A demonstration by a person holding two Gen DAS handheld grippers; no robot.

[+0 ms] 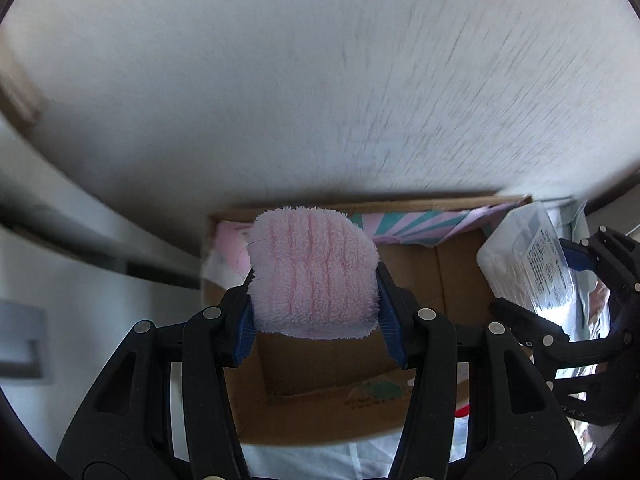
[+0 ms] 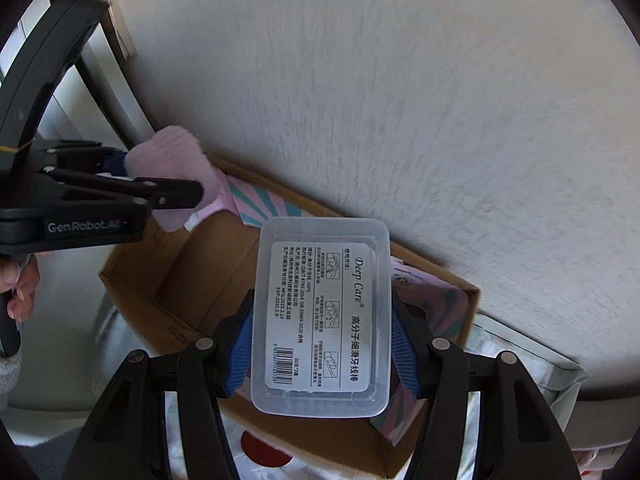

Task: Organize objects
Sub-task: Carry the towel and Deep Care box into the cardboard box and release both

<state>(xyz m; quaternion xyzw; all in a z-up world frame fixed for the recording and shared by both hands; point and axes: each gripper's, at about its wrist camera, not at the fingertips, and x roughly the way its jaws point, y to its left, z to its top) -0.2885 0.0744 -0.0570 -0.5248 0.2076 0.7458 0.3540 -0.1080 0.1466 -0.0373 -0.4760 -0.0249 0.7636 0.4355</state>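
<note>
fluffy pink cloth (image 1: 314, 272) and clear plastic box (image 2: 322, 316) gripped

Both views are showing soft, even daylight, moderately bright, with no hard glare. Motion blur is streaking the pale textured wall (image 1: 360, 80) in both wrist views, strongest toward the upper right. Fisheye distortion is bending straight lines near the edges, and dark vignetting is filling the corners. A dark shadow band is lying along the far rim of the cardboard box (image 1: 440, 268). The label on the clear plastic case (image 2: 320, 316) is staying sharp and readable.
</note>
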